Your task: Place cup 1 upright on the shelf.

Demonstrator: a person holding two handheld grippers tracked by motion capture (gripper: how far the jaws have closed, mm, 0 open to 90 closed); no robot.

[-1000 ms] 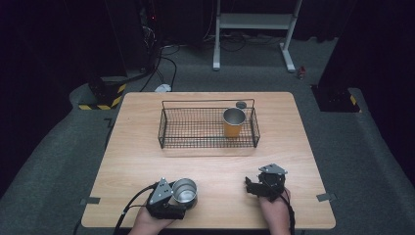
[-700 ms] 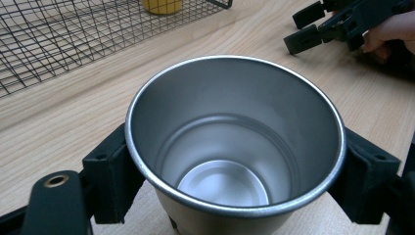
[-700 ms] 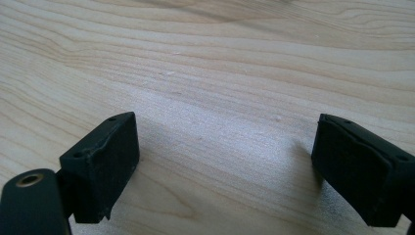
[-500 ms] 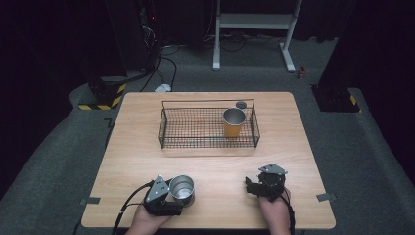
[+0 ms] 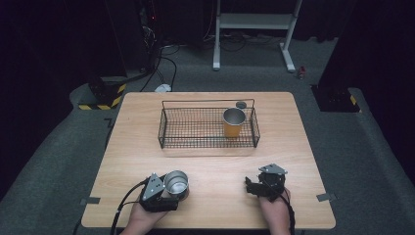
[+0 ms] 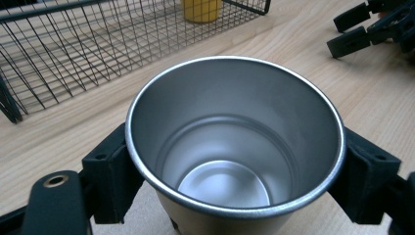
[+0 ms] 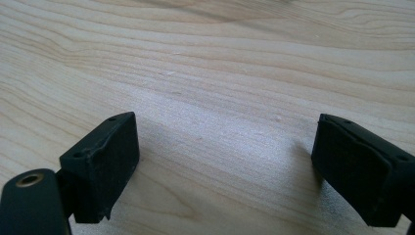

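steel cup (image 6: 235,147) stands upright at the near left of the desk (image 5: 210,166), mouth up and empty, clamped at its sides between the two black jaws of the left claw (image 5: 171,188). right claw (image 7: 222,166) sits at the near right, well apart from the cup, its jaws spread wide over bare wood with nothing between them. wire basket (image 5: 195,128) lies farther back, an orange cup (image 5: 233,122) upright in its right end.

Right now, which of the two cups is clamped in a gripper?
The silver cup at the table's near edge, gripped by the left gripper. The orange cup stands free inside the wire basket.
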